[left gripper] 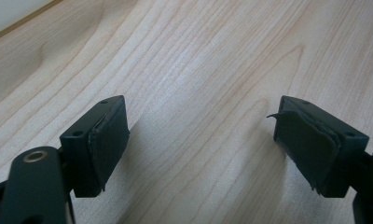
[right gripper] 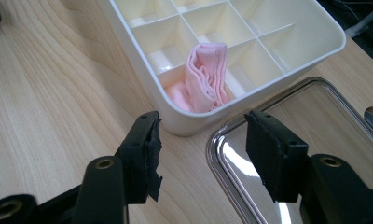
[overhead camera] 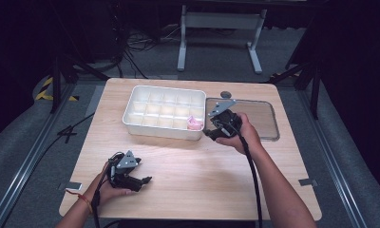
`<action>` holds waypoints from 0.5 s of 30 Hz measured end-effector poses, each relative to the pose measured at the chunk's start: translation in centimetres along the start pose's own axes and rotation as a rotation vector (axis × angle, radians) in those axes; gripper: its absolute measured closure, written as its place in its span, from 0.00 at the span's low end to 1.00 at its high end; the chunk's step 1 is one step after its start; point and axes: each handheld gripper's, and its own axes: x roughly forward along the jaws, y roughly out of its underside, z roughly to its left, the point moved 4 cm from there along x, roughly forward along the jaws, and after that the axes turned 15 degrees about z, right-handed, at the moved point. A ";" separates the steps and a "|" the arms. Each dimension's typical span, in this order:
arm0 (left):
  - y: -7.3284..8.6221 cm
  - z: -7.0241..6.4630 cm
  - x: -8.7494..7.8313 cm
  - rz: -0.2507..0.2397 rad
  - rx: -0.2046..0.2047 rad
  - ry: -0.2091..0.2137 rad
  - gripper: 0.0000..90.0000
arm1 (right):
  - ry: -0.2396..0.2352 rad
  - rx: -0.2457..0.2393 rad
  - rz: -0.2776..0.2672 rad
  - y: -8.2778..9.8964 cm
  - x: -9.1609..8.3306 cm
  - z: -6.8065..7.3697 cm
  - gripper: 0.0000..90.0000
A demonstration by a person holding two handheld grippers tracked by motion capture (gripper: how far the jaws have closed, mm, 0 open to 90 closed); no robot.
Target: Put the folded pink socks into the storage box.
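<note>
Our right gripper [right gripper: 201,154], jaws apart and empty, sits lower centre beneath the pink cloth [right gripper: 204,77] in the white organizer's [right gripper: 310,51] corner compartment; our left gripper [left gripper: 201,144] rests apart over the desk [left gripper: 198,60].

one divided box [overhead camera: 136,118], one pink cloth [overhead camera: 194,124], one clear lid [overhead camera: 266,118], two hand-held grippers [overhead camera: 147,180]

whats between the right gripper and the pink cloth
In the right gripper view, the white divided tray's near wall stands between the right gripper and the pink cloth in its corner compartment.
</note>
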 end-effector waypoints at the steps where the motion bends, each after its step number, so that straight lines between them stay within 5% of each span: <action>1: 0.0 0.0 0.0 0.001 0.002 -0.001 0.20 | 0.004 -0.003 -0.004 0.2 -0.1 0.0 0.50; 15: 0.0 0.0 0.0 0.001 0.003 -0.002 0.20 | 0.029 -0.041 -0.003 1.6 -0.3 1.1 0.40</action>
